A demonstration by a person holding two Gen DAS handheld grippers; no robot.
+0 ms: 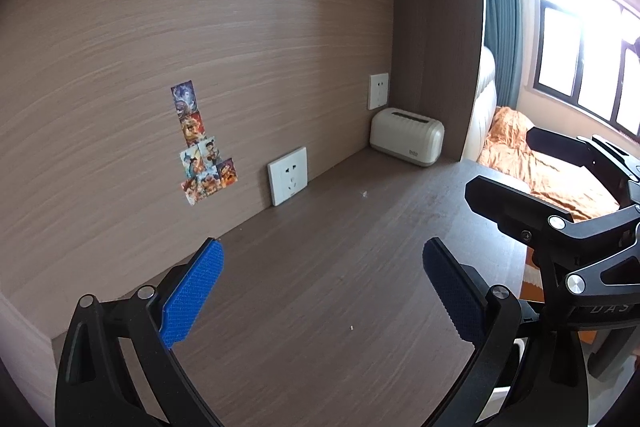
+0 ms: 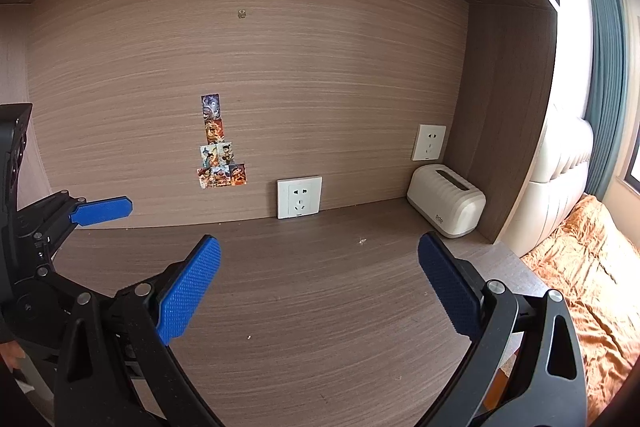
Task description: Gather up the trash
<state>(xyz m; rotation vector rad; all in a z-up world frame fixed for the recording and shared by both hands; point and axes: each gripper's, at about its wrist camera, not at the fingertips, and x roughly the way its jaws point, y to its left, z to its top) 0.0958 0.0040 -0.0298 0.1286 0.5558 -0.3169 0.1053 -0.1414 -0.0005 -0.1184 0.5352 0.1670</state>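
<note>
Above the near edge of the desk (image 2: pixel 320 287): left gripper (image 1: pixel 320 291) and right gripper (image 2: pixel 316 291), jaws of both spread wide apart and holding nothing. Trash on view limited to two small pale scraps, one (image 2: pixel 363 241) toward the back right corner near the cream box (image 2: pixel 446 205), the other (image 2: pixel 249 337) nearer the front edge; no bin in sight. Consistent either with a sweep about to start on these scraps or with a nearly finished one, so step in hand not settled.
</note>
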